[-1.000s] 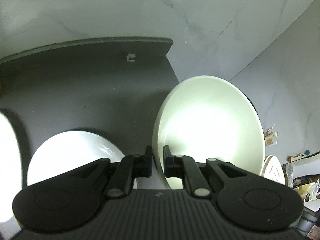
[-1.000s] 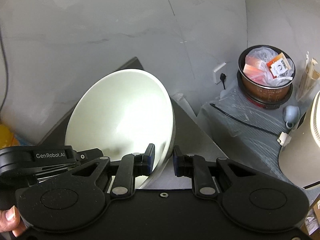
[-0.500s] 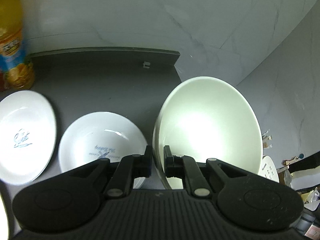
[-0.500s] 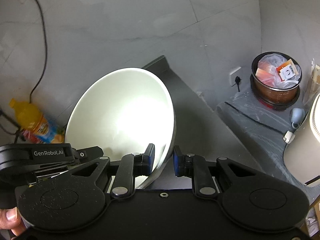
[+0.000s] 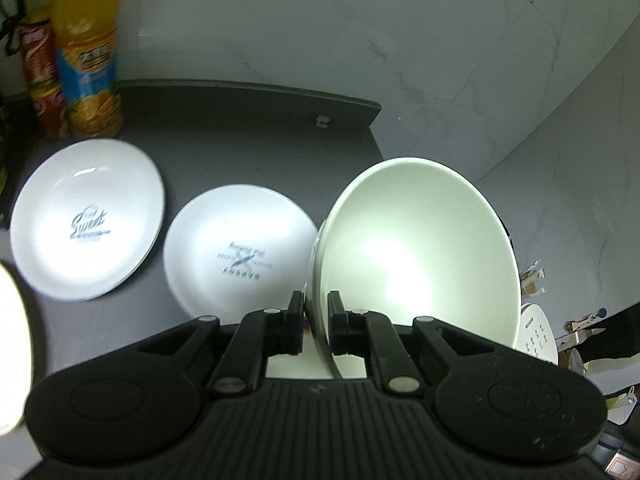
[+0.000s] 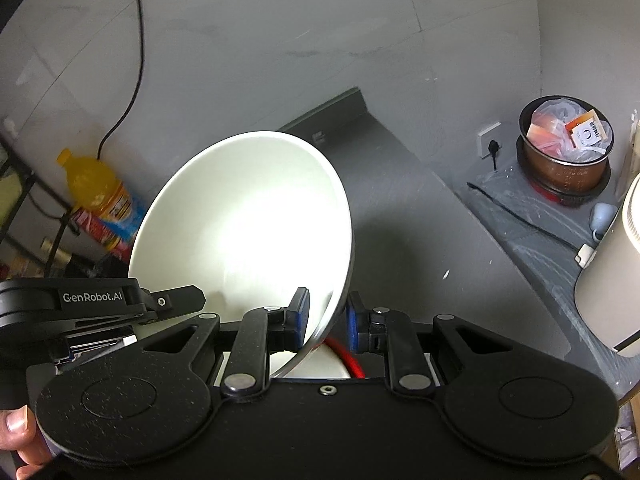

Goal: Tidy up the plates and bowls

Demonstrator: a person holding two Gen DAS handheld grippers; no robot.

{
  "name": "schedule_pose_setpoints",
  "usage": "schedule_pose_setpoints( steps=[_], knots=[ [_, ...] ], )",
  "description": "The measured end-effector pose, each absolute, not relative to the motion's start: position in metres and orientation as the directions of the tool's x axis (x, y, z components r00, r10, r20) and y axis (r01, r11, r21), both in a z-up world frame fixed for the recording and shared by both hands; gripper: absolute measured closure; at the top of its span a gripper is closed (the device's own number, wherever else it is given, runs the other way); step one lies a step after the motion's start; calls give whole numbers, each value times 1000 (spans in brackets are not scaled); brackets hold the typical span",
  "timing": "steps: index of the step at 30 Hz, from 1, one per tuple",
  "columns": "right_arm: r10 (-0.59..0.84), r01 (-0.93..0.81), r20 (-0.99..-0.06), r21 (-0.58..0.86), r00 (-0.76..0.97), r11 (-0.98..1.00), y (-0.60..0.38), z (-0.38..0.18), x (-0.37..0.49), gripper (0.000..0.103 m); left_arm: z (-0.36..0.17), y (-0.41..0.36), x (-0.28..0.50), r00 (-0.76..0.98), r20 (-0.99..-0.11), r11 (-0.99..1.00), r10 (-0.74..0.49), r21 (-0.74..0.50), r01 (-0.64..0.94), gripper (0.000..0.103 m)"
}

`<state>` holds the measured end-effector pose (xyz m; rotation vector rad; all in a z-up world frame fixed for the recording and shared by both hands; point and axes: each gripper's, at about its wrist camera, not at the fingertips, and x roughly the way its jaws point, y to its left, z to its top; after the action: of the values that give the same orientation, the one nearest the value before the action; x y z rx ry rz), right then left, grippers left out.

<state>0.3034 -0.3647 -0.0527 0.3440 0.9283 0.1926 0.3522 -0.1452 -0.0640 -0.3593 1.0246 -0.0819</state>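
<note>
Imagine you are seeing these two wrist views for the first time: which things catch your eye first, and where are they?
A large white bowl dominates both views, glaring bright, tilted on edge, its rim pinched by the left gripper and right gripper. On the dark counter to its left lie two white printed plates, the nearer plate and the "Sweet" plate. An orange juice bottle stands behind them by the wall.

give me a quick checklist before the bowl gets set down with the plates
1. Left gripper clamps the bowl rim: ok.
2. Right gripper clamps the rim too: cannot tell, the outer pad seems apart from the wall.
3. Bowl level: not ok, steeply tilted.
4. Sweet plate and second plate lie flat on the dark counter: ok.
5. Juice bottle and red can stand behind the plates, out of the way: ok.
</note>
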Motion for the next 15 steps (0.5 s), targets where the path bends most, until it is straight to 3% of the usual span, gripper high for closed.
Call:
schedule_pose_setpoints(
  steps=[15],
  knots=[
    [360, -62, -783, 383, 508, 922, -354, -78, 264, 82, -86, -123, 294, 471, -856, 928, -213, -328, -176, 93]
  ],
)
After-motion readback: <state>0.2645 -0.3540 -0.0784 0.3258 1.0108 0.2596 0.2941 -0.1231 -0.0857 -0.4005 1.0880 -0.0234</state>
